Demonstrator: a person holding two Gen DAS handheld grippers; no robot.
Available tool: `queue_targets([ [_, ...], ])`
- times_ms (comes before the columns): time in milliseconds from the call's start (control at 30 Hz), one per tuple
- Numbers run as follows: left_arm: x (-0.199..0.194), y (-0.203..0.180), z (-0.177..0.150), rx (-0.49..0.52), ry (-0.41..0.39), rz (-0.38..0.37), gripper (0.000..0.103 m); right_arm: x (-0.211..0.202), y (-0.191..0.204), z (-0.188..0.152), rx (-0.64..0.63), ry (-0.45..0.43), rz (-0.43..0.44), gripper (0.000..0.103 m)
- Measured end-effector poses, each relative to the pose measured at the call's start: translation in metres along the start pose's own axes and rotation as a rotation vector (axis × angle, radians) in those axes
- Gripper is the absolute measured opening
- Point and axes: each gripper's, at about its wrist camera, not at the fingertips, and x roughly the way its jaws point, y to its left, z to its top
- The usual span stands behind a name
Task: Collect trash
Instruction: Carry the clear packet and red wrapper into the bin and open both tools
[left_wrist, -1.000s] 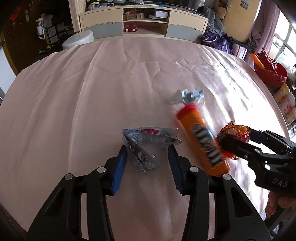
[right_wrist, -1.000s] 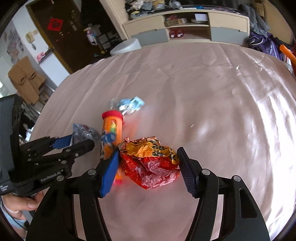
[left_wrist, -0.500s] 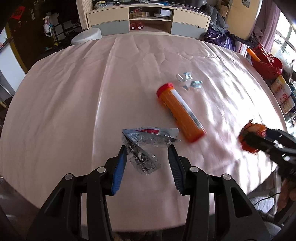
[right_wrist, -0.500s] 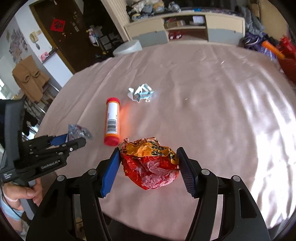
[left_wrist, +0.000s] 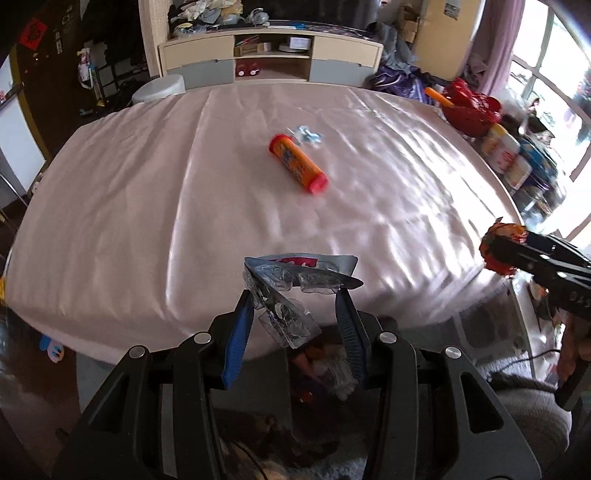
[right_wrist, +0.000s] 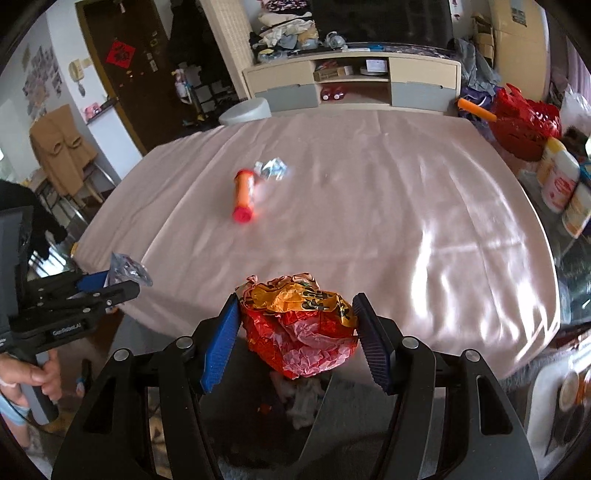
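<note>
The left gripper is clamped on a crumpled clear plastic pack, held just past the near edge of the pink-covered table. An orange tube lies toward the table's far edge, touching a crumpled blue wrapper. Off the right edge, the right gripper grips a red-orange wrapper

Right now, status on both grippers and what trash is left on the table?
Left gripper shut on clear plastic packaging. Right gripper shut on crumpled red-orange wrapper. Orange tube and foil scrap remain on table. Nothing in the way.
</note>
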Motion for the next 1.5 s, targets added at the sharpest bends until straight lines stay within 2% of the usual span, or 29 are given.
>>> queue_targets([
  [200,-0.006,-0.025,-0.05,0.009,0.024,-0.034,0.043,-0.008,0.011,-0.039,0.043,0.005,0.011,0.064],
  [400,0.017,-0.034,-0.095,-0.007,0.101,-0.084,0.044,0.014,0.018,-0.076,0.086,0.063,0.031,0.064],
  [600,0.046,-0.034,-0.121,-0.011,0.168,-0.085,0.044,0.036,0.019,-0.098,0.1,0.112,0.027,0.064],
  [767,0.06,-0.03,-0.135,-0.028,0.195,-0.09,0.044,0.044,0.02,-0.113,0.097,0.136,0.0,0.064],
  [933,0.066,-0.038,-0.141,0.007,0.21,-0.101,0.044,0.053,0.023,-0.12,0.093,0.167,-0.005,0.064],
  [1400,0.071,-0.035,-0.138,-0.019,0.233,-0.115,0.045,0.065,0.022,-0.119,0.134,0.201,0.04,0.068],
  [1433,0.071,-0.034,-0.138,-0.022,0.234,-0.116,0.046,0.065,0.022,-0.119,0.137,0.2,0.04,0.07],
  [1500,0.071,-0.033,-0.139,-0.024,0.234,-0.112,0.057,0.065,0.021,-0.119,0.142,0.198,0.034,0.072],
])
